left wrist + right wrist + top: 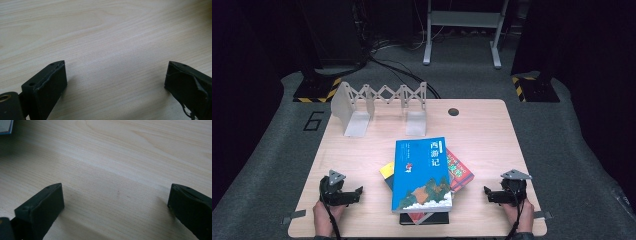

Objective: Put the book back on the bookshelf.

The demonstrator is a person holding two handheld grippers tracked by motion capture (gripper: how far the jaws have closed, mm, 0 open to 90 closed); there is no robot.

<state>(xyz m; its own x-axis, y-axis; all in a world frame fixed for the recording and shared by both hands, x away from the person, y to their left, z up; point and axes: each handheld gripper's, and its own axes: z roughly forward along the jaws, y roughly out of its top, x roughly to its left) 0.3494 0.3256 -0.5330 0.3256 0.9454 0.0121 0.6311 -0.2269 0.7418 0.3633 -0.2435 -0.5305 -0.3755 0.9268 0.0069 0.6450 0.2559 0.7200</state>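
A stack of books lies in the middle of the wooden table (482, 135). On top is a blue book (422, 175) with a mountain picture; a red book (459, 170) and a yellow one (387, 170) stick out beneath it. My left gripper (357, 194) rests near the table's front left, held by a hand, jaws pointing toward the stack. In the left gripper view my left gripper (115, 75) stands open over bare wood. My right gripper (488, 194) sits at the front right, also aimed at the stack. The right gripper view shows my right gripper (115, 195) open with nothing between its jaws.
A white expanding book rack (379, 107) with upright dividers stands at the table's back left. A round cable hole (453, 111) is near the back edge. A corner of the blue book (6, 127) shows at the top left of the right gripper view.
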